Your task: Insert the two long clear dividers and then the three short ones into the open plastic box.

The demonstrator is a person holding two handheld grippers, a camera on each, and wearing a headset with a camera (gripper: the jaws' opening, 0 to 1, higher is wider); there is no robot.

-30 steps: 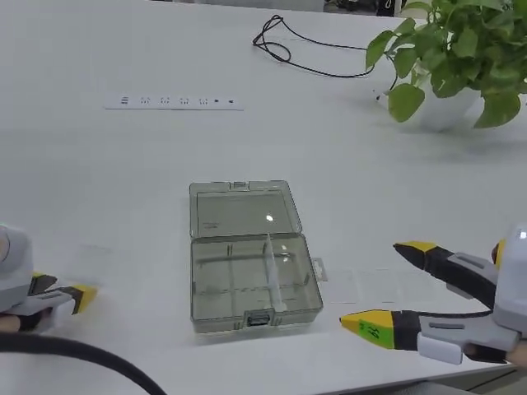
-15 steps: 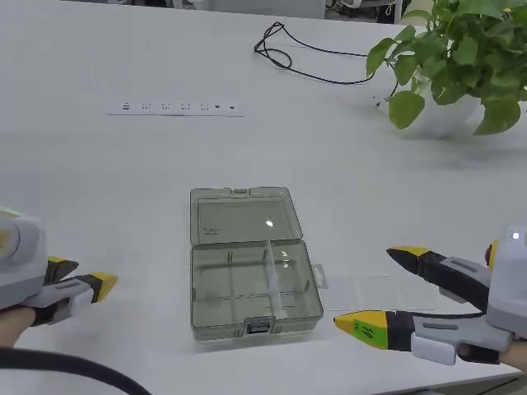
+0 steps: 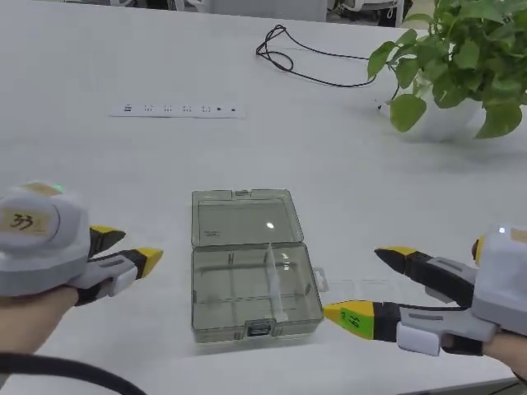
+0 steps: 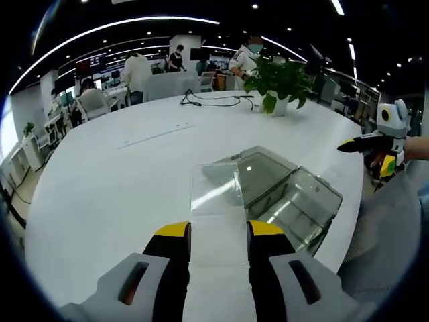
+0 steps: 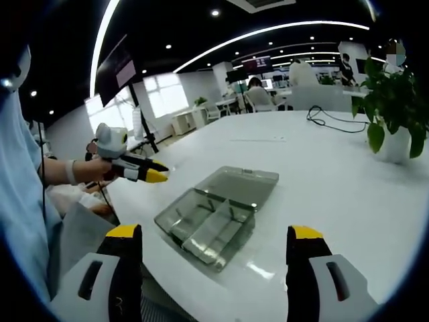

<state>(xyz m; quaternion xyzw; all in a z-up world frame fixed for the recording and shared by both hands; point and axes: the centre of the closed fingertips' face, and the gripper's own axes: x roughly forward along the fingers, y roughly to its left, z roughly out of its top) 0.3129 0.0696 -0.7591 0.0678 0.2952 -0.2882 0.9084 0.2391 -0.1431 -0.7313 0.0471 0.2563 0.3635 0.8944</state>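
Open plastic box (image 3: 255, 296) sits near the front edge of the tabletop (image 3: 99, 164), about midway along it, its lid (image 3: 245, 218) laid back flat toward the far edge. One long divider (image 3: 272, 281) stands inside the base, running front to back, right of the middle. Left claw (image 3: 134, 245) hovers off the box's left side, apart from it. In the left gripper view its jaws are narrowly parted with a clear divider (image 4: 216, 201) pinched flat between them, the sheet reaching forward toward the box. Right claw (image 3: 365, 284) hovers off the box's right side, jaws spread wide, nothing in them. Loose clear pieces (image 3: 319, 278) lie on the tabletop just beside the box's right wall and below the right claw, faint, number not readable. Further back, a white power strip (image 3: 177, 109) toward the left. A black cable (image 3: 296, 53) and a potted plant (image 3: 453, 58) are near the far right corner
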